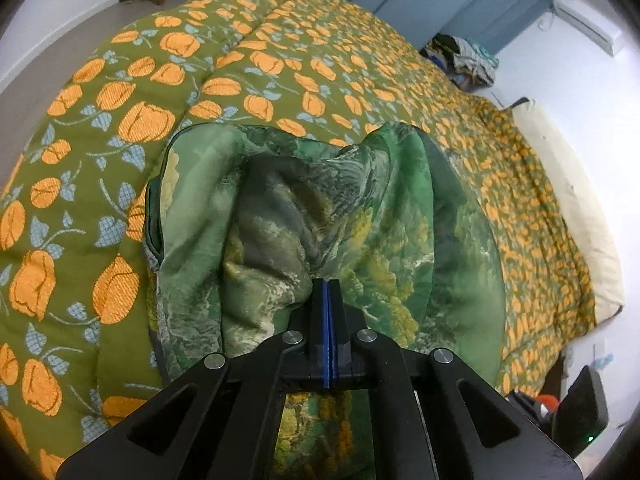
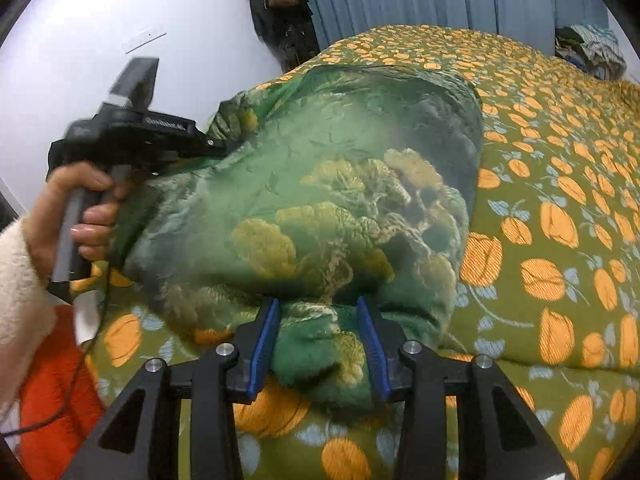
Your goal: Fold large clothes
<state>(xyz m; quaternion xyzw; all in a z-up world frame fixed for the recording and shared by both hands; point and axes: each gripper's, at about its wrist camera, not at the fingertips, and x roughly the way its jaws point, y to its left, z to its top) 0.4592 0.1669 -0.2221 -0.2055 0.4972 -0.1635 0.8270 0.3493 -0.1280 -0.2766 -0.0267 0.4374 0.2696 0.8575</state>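
The left gripper [image 1: 329,286] is pinched tight on the green garment [image 1: 304,216]. The right gripper [image 2: 318,320] is open, with a fold of cloth between its fingers. One garment lies on one flowered quilt [image 2: 560,220]. It looks mid-fold. Next, I think, the right must squeeze.

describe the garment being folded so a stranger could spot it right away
Start at the bed, covered by an olive quilt printed with orange tulips. Lying on it, in front of both tongs, is the green garment: thin, silky cloth with a painted-looking pattern of yellow-green trees. Its sheen and scenic print, with no orange flowers, set it apart from the quilt under it.
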